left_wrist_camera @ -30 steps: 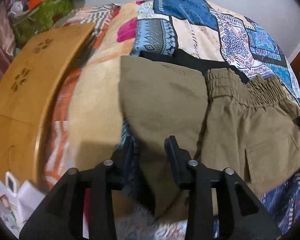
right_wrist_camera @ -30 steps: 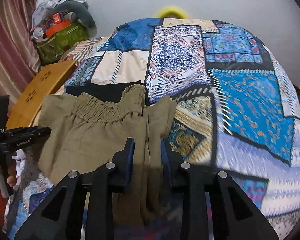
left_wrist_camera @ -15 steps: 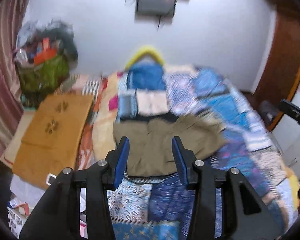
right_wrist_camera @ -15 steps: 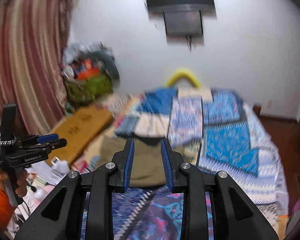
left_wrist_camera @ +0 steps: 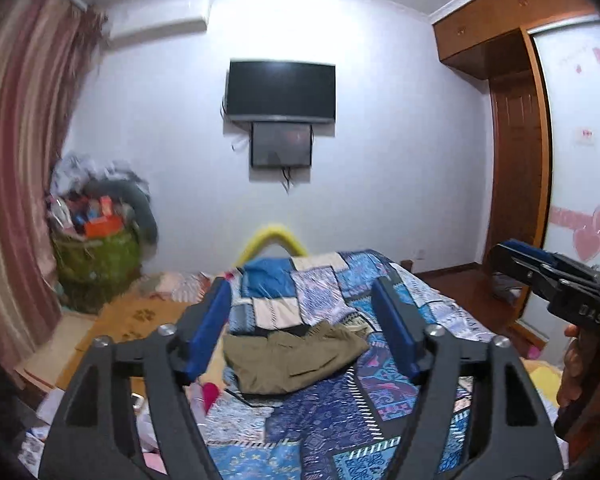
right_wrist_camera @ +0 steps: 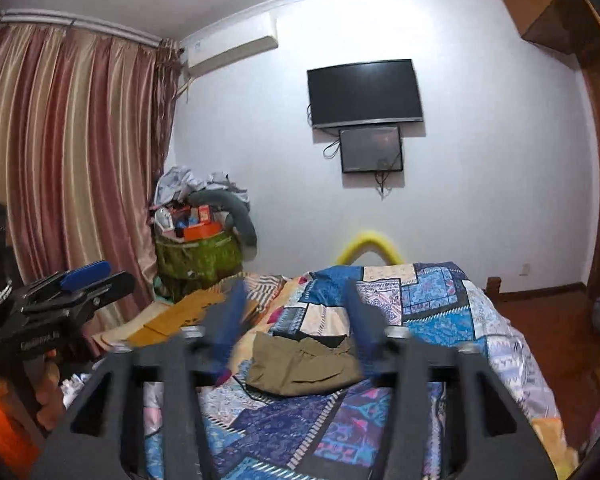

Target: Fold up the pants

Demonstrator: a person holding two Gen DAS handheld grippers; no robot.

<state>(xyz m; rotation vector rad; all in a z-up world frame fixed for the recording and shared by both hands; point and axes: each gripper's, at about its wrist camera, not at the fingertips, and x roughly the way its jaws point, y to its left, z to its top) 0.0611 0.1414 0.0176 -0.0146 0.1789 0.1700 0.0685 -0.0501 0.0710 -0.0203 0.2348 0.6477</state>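
The olive pants [left_wrist_camera: 296, 356] lie folded in a compact bundle on the patchwork bedspread [left_wrist_camera: 340, 412], with a black garment edge behind them; they also show in the right wrist view [right_wrist_camera: 306, 366]. My left gripper [left_wrist_camera: 304, 332] is open and empty, held well back from and above the pants. My right gripper [right_wrist_camera: 296, 320] is open and empty too, its fingers blurred. Each gripper shows in the other's view: the right one [left_wrist_camera: 540, 272] at the right edge, the left one [right_wrist_camera: 72, 284] at the left edge.
A wooden lap table [right_wrist_camera: 188, 312] lies left of the bed. A green bag heaped with things [right_wrist_camera: 198, 256] stands in the corner by striped curtains [right_wrist_camera: 68, 160]. A TV [right_wrist_camera: 364, 94] hangs on the far wall. A wooden wardrobe [left_wrist_camera: 516, 152] stands at right.
Both grippers let go of the pants, pulled back and up away from the bed, and opened wider. The pants now lie folded on the bed.
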